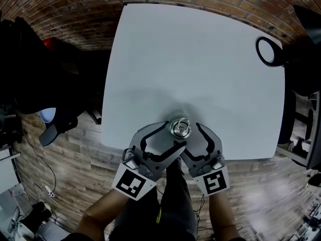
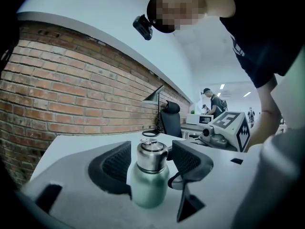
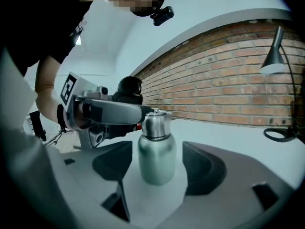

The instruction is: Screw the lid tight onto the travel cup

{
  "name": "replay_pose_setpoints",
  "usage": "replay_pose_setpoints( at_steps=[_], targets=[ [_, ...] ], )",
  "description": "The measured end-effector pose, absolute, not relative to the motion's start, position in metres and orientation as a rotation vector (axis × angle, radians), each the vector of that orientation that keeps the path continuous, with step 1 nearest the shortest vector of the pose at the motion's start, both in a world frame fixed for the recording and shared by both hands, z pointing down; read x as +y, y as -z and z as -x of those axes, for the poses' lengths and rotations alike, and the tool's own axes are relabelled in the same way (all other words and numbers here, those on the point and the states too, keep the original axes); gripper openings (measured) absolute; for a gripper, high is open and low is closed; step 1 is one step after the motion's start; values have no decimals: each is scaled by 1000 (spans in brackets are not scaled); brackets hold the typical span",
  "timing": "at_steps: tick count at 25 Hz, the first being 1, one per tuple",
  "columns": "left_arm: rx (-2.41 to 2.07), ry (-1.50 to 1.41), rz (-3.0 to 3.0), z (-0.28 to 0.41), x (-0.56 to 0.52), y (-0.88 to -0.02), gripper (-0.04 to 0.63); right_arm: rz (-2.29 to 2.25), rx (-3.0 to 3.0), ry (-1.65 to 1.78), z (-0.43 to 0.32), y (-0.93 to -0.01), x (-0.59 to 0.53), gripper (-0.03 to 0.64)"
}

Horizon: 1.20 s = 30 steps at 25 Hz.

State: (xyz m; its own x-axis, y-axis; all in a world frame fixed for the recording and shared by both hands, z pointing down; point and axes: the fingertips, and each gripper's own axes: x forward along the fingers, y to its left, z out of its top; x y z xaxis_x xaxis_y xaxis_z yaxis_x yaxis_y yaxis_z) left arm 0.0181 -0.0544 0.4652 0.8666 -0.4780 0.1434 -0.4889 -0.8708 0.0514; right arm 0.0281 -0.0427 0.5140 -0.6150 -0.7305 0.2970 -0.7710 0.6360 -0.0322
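Observation:
The travel cup (image 1: 180, 128), pale green with a steel lid (image 1: 180, 127) on top, stands upright near the front edge of the white table (image 1: 190, 59). My left gripper (image 1: 173, 134) and right gripper (image 1: 191, 135) flank it from the near side, both open. In the left gripper view the cup (image 2: 150, 180) and lid (image 2: 152, 155) stand between the jaws of the left gripper (image 2: 151, 168), with a gap on each side. In the right gripper view the cup (image 3: 157, 159) stands centred in the right gripper (image 3: 158, 168), clear of both pads.
A black ring-shaped lamp base (image 1: 268, 51) sits at the table's far right corner. A brick wall (image 1: 75, 14) runs behind the table. A dark office chair (image 1: 30, 74) stands to the left. The table's front edge lies just under my grippers.

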Motion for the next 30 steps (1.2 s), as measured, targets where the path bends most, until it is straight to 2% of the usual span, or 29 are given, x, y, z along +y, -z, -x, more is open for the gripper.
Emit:
replay_pose_setpoints(
  at_steps=[17, 21, 30],
  targets=[
    [-950, -241, -2886, -35, -66, -479, 270, -1231, -2598, -206, -12, -531, -60, 316],
    [-982, -250, -2905, -36, -67, -481, 253, -1241, -2600, -184, -11, -532, -61, 316],
    [-491, -241, -3031, -41, -60, -481, 252, -1249, -2632, -184, -11, -531, -60, 316]
  ],
)
